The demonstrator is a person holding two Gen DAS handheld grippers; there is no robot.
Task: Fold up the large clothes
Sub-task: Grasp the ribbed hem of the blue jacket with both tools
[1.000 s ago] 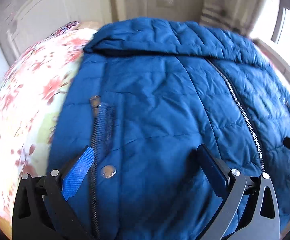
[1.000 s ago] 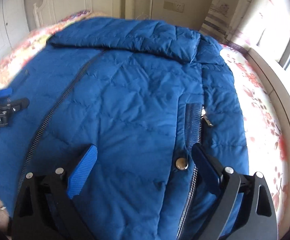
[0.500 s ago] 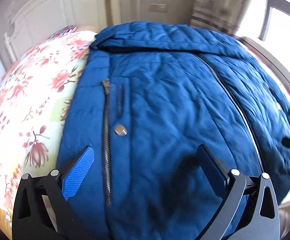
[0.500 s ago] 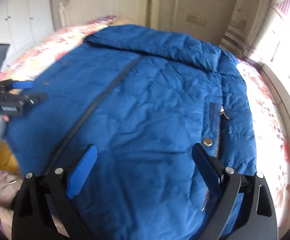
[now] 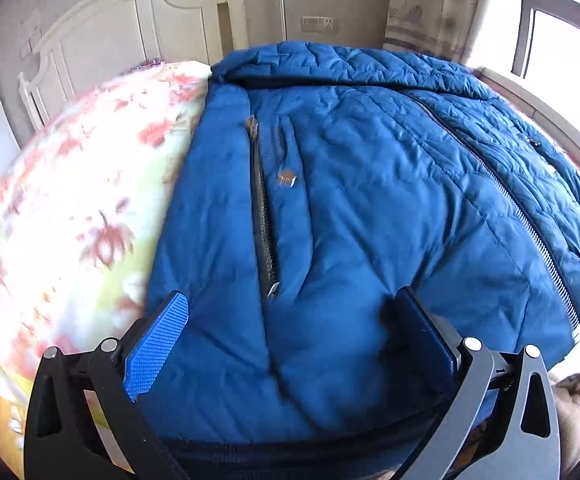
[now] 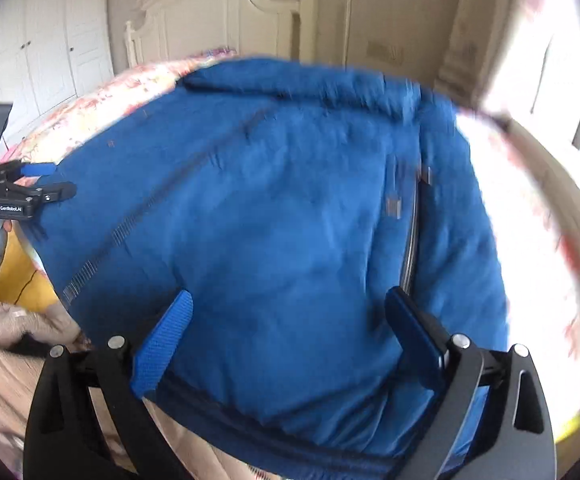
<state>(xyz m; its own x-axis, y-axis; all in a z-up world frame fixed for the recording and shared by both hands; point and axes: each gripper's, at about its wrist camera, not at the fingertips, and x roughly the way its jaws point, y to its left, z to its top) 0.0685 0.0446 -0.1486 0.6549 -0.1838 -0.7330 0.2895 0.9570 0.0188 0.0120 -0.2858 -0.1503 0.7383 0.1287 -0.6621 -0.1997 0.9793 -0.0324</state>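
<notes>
A: What lies there?

B: A blue quilted jacket (image 5: 369, 208), spread flat, front up, on a floral bedspread, its collar end toward the headboard.

A: Is it closed?

B: The long main zipper (image 5: 509, 200) looks done up, running from collar to hem. A zipped side pocket (image 5: 262, 216) with a metal snap (image 5: 286, 179) beside it sits near one edge.

A: And the other side?

B: That view is blurred; there seems to be a matching pocket (image 6: 411, 232). The hem hangs toward the camera.

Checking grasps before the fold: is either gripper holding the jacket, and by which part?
Nothing is held. The left gripper and right gripper both hover open above the blue puffer jacket's lower hem.
</notes>
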